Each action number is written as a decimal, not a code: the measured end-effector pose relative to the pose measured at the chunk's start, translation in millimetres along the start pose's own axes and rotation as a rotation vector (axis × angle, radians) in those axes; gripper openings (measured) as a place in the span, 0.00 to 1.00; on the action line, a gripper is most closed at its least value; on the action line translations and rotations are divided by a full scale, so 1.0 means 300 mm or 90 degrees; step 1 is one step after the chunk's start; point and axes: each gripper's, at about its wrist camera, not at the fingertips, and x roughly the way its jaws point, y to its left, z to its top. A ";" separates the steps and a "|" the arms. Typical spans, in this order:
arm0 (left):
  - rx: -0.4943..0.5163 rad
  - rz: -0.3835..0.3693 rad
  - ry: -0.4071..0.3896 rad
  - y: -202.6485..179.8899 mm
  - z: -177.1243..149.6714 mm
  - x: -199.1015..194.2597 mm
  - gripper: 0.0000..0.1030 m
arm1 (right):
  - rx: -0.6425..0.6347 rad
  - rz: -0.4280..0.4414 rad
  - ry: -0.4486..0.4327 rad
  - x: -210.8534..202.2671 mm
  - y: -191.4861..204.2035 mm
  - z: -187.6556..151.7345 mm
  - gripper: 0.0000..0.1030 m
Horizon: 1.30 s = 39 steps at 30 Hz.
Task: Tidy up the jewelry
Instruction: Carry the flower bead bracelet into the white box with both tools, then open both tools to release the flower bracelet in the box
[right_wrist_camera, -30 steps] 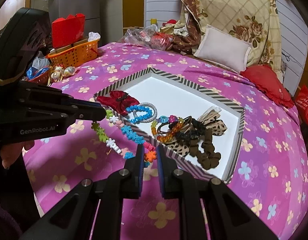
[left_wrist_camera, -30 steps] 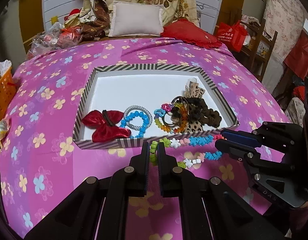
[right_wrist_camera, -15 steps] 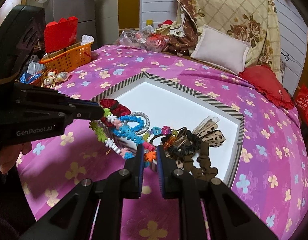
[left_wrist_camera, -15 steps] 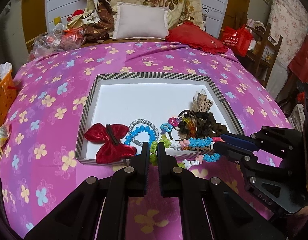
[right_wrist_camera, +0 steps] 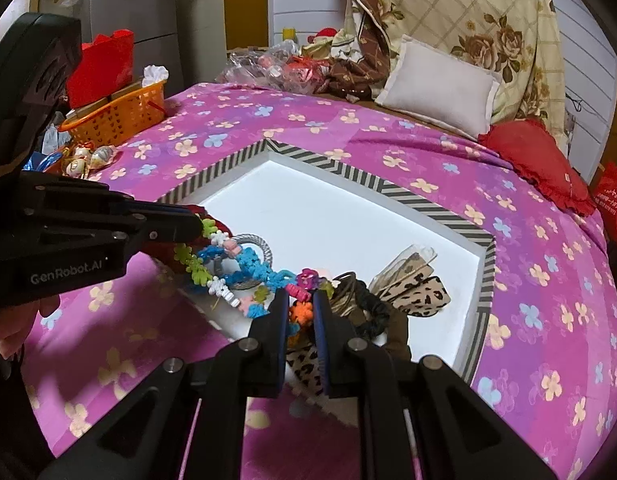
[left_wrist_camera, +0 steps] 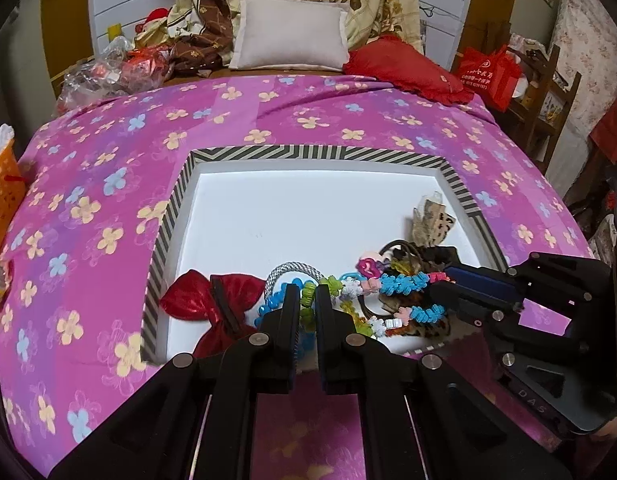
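A string of flower-shaped beads [left_wrist_camera: 400,284] in blue, green, white and pink hangs stretched between my two grippers, above the near part of a white tray with a striped rim [left_wrist_camera: 308,153]. My left gripper [left_wrist_camera: 307,296] is shut on its green end. My right gripper [right_wrist_camera: 300,300] is shut on an orange bead at the other end. In the tray lie a red bow [left_wrist_camera: 204,300], a blue bead bracelet [left_wrist_camera: 268,308], a silver ring [left_wrist_camera: 284,270] and dark hair ties beside a leopard-print bow [right_wrist_camera: 420,292]. The far half of the tray is bare.
The tray sits on a pink flowered bedspread [left_wrist_camera: 108,184]. An orange basket [right_wrist_camera: 116,116] stands at the bed's left edge. A white pillow [left_wrist_camera: 288,36] and a red cushion [left_wrist_camera: 404,68] lie at the head, with clutter beside them. A hand [right_wrist_camera: 12,320] holds the left gripper.
Both grippers have carried the bead string forward, from in front of the tray's near rim to over the items inside the tray. The string stays stretched between them.
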 end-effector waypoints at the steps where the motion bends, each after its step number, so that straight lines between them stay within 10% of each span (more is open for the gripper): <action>1: 0.000 0.002 0.003 0.002 0.005 0.013 0.00 | 0.002 0.001 0.002 0.010 -0.006 0.002 0.12; 21: -0.022 0.020 0.063 0.036 0.013 0.195 0.00 | 0.048 0.024 0.054 0.165 -0.081 -0.001 0.12; 29: -0.053 0.036 0.048 0.054 -0.003 0.160 0.19 | 0.073 0.021 0.023 0.093 -0.073 -0.004 0.29; 39: -0.073 0.089 0.015 0.045 -0.054 0.024 0.19 | 0.105 0.011 -0.046 -0.061 -0.007 -0.039 0.59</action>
